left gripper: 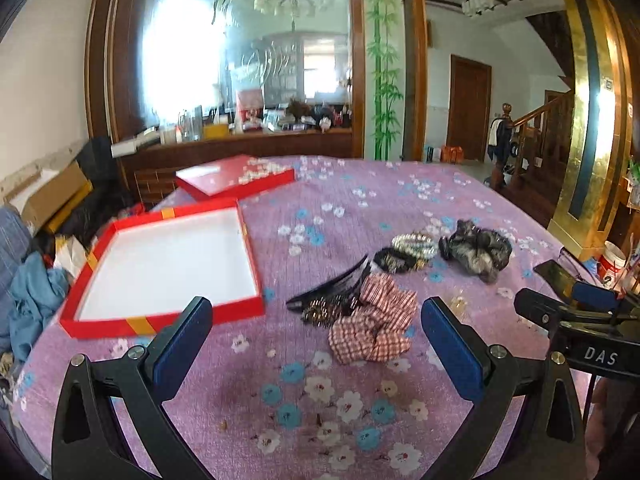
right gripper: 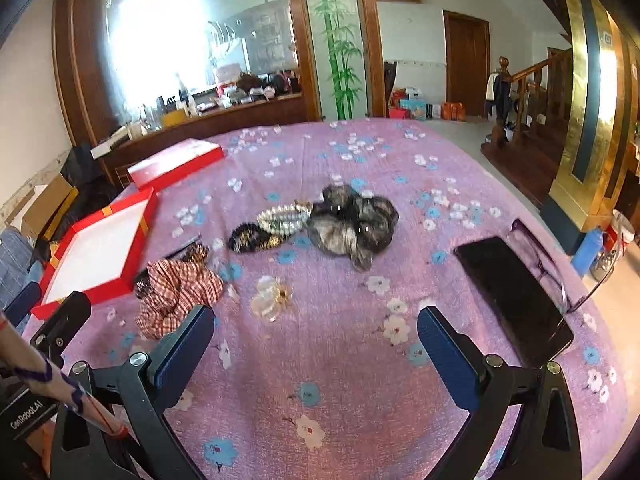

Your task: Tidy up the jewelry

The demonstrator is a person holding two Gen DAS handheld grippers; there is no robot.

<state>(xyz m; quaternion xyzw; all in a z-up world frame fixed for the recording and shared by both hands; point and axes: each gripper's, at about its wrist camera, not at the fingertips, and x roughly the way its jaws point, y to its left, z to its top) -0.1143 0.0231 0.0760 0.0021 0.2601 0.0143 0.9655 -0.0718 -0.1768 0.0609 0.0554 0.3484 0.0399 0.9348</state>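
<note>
- Left gripper (left gripper: pixel 316 346) hangs wide open, holding nothing, over a checked scrunchie (left gripper: pixel 374 328).
- Right gripper (right gripper: pixel 316 346) likewise gapes open over the desk (right gripper: pixel 344 380).
- Open red box (left gripper: pixel 160 264) lies left.

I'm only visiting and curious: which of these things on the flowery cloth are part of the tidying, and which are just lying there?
Part of the job:
- open red box
- red lid
- checked scrunchie
- pearl bracelet
- dark beaded band
- grey furry scrunchie
- black hair clip
- clear flower clip

Just lying about:
- phone
- glasses
</note>
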